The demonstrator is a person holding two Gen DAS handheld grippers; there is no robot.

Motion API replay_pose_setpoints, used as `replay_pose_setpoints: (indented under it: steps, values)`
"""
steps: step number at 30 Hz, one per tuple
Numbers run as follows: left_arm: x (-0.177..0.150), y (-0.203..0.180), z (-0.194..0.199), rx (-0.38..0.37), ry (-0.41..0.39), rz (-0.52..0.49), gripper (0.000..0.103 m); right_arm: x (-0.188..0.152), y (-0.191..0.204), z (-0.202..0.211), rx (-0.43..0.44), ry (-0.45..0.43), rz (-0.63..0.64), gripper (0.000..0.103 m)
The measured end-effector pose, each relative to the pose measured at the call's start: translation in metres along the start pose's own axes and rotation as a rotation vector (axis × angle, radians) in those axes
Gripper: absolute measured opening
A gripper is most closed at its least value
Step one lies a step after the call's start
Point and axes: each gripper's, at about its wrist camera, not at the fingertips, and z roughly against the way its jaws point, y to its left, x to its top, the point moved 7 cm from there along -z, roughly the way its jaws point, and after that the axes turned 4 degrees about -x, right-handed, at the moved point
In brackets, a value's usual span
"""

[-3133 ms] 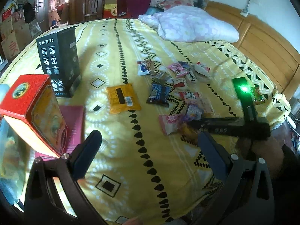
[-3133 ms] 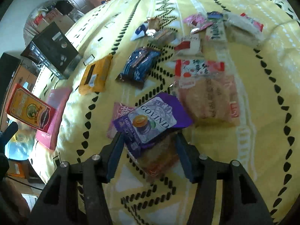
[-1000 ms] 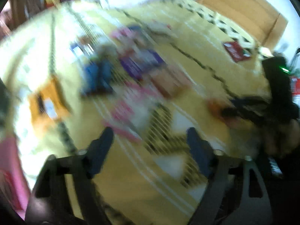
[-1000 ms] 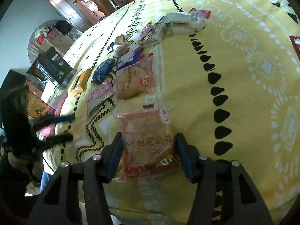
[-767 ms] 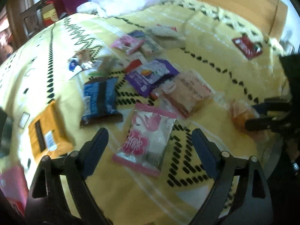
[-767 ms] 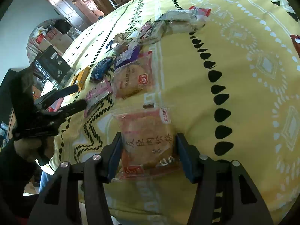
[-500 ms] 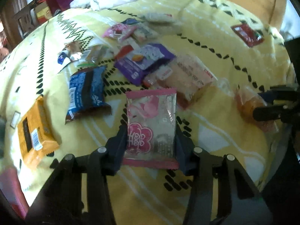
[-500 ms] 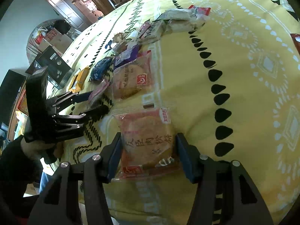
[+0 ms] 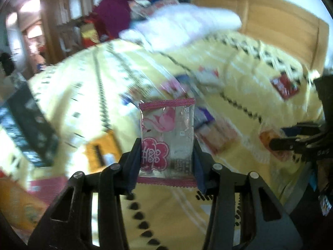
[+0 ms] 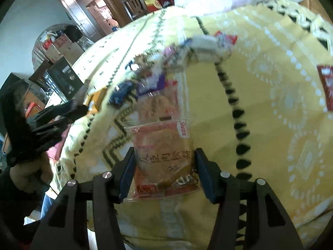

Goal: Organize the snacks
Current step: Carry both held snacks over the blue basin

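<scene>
Left claw [image 9: 166,162] clamps pink snack packet [image 9: 166,137] between its pads

A yellow patterned bedspread [image 10: 270,104] meets a wooden headboard [image 9: 281,20]; beyond, blurred, perhaps a wooden door [image 10: 83,16].

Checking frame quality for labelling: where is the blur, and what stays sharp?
Left wrist view: bedspread smeared by motion, pink snack packet in the jaws sharp. Right wrist view: far snacks blurred, pastry packet readable; fisheye bending in both.
</scene>
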Motion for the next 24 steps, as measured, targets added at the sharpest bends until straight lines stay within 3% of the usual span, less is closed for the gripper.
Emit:
replay_pose_setpoints:
  steps: [5, 11, 17, 24]
  values:
    - [0.026, 0.040, 0.069, 0.120, -0.120, 0.046, 0.045, 0.038, 0.039, 0.020, 0.019, -0.070, 0.076, 0.060]
    - [0.037, 0.106, 0.156, 0.293, -0.229, 0.120, 0.045, 0.091, 0.126, 0.047, 0.102, -0.167, 0.188, 0.060]
    - [0.016, 0.183, 0.221, 0.455, -0.272, 0.256, 0.045, 0.129, 0.244, 0.067, 0.227, -0.236, 0.322, 0.060]
    - [-0.020, 0.254, 0.280, 0.642, -0.292, 0.386, 0.045, 0.141, 0.385, 0.067, 0.377, -0.230, 0.460, 0.060]
